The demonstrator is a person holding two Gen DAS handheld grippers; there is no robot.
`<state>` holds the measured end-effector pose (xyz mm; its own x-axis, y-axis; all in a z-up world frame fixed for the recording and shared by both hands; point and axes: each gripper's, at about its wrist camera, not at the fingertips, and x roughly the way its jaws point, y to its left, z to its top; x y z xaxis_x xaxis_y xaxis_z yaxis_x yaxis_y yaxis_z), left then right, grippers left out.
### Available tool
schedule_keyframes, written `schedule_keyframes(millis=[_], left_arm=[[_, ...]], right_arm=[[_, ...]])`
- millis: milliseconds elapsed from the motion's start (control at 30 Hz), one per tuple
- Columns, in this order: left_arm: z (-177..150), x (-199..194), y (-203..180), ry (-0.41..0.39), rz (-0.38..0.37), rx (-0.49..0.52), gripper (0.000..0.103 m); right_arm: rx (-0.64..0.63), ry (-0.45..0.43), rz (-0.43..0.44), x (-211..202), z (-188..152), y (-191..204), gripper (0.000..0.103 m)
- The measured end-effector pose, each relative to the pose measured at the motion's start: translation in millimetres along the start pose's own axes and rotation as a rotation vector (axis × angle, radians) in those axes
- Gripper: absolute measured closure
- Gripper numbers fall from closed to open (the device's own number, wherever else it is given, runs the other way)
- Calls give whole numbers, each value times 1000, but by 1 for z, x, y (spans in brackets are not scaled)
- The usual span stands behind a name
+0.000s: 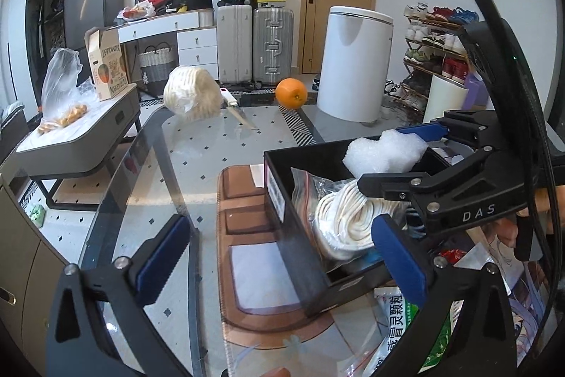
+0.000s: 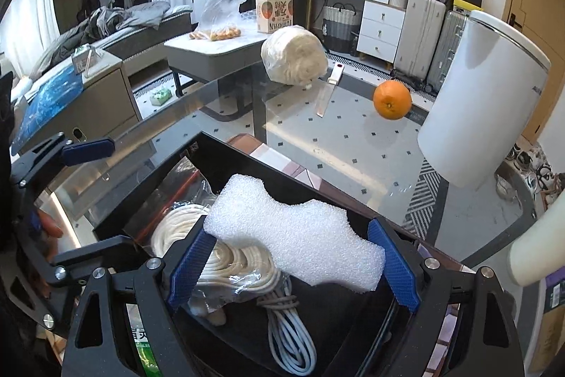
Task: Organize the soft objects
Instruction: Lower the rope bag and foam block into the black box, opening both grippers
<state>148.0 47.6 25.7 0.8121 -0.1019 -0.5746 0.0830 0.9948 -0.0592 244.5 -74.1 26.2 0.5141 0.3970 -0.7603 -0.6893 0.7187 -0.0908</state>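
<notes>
A black box stands on the glass table. In it lie a bagged coil of white rope and a grey cable. My right gripper is over the box, its blue pads on both sides of a white foam piece. My left gripper is open and empty beside the box's near wall. A wrapped bundle of cream yarn lies at the table's far edge.
An orange and a knife lie on the far part of the glass table. A brown tray mat lies under the box. A white bin stands beyond. A medicine packet lies near right.
</notes>
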Motion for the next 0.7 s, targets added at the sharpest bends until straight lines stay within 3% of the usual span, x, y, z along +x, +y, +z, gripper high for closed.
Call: schedule_keyframes(millis=[300,533,700], left_arm=[[-1,-1,2,-4,-3,-2,0],[-3,-2,2,-2,-2,-3,0],[-4,-6,-1,-6,-12,5,0]], right_arm=[[-31,85,26,18,6,4,13],[-40,45,5,5,2,1,3],[-28,-3,-9,-17,-3,-3,1]])
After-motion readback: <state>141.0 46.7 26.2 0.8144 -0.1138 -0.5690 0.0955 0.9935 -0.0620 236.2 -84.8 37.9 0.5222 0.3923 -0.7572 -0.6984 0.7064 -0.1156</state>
